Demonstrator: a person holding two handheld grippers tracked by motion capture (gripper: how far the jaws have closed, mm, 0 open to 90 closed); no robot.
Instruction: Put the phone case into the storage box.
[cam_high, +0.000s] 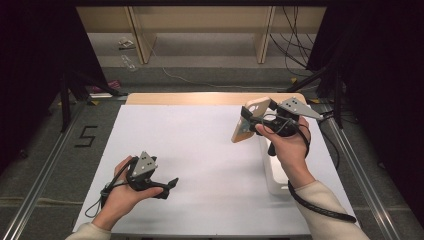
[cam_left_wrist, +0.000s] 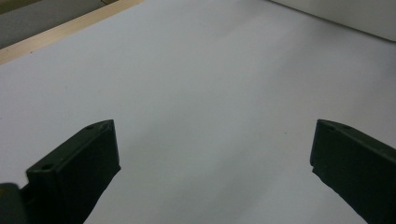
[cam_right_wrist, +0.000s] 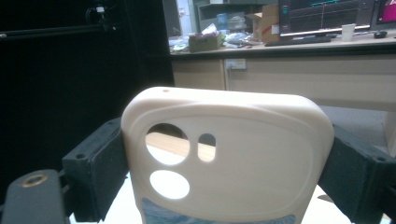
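Note:
A cream phone case (cam_high: 246, 123) with round camera cut-outs is held up above the right half of the table, tilted on edge. My right gripper (cam_high: 256, 120) is shut on it, its black jaws pressing the case's two long sides. In the right gripper view the case (cam_right_wrist: 243, 140) stands upright between the jaws of the right gripper (cam_right_wrist: 229, 173). My left gripper (cam_high: 169, 185) rests low over the white sheet near the front left, jaws open and empty. In the left gripper view the left gripper (cam_left_wrist: 212, 163) shows wide-apart jaws above bare white sheet.
A white sheet (cam_high: 200, 150) covers the table, with a wooden strip (cam_high: 200, 98) along the far edge. A white box-like block (cam_high: 274, 176) lies under my right forearm. Metal rails run along both sides, and cables lie on the floor behind.

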